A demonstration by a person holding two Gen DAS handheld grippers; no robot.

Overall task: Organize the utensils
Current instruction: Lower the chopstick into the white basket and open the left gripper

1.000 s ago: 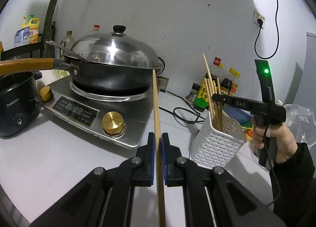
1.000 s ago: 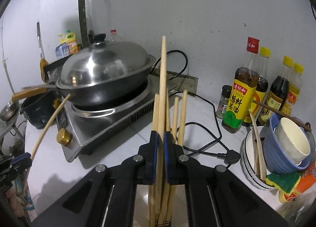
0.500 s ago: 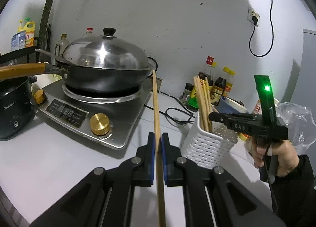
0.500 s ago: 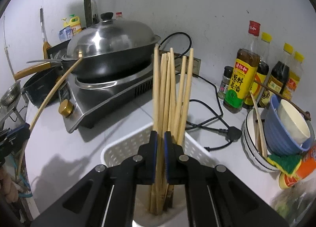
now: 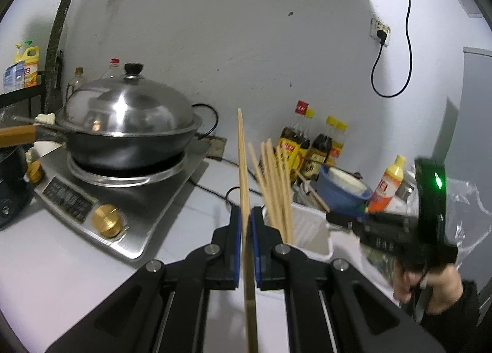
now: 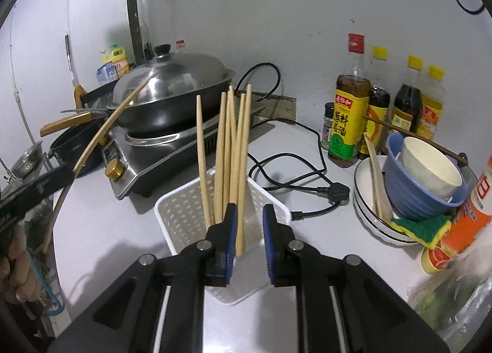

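My left gripper is shut on a single wooden chopstick that stands upright, just left of the white perforated holder. The right wrist view shows this same chopstick slanting at the far left. Several chopsticks stand in the holder. My right gripper hovers over the holder's near side with its jaws opening. One chopstick rises just beyond the gap, by the left pad, and the pads do not press on it. A hand holds the blurred right gripper.
A lidded wok sits on an induction cooker to the left. Sauce bottles line the wall. Stacked bowls, a sponge and a black power cord lie right of the holder.
The right gripper lowered its chopstick into the holder among the others, and its jaws have parted. The left gripper carried its chopstick closer to the holder.
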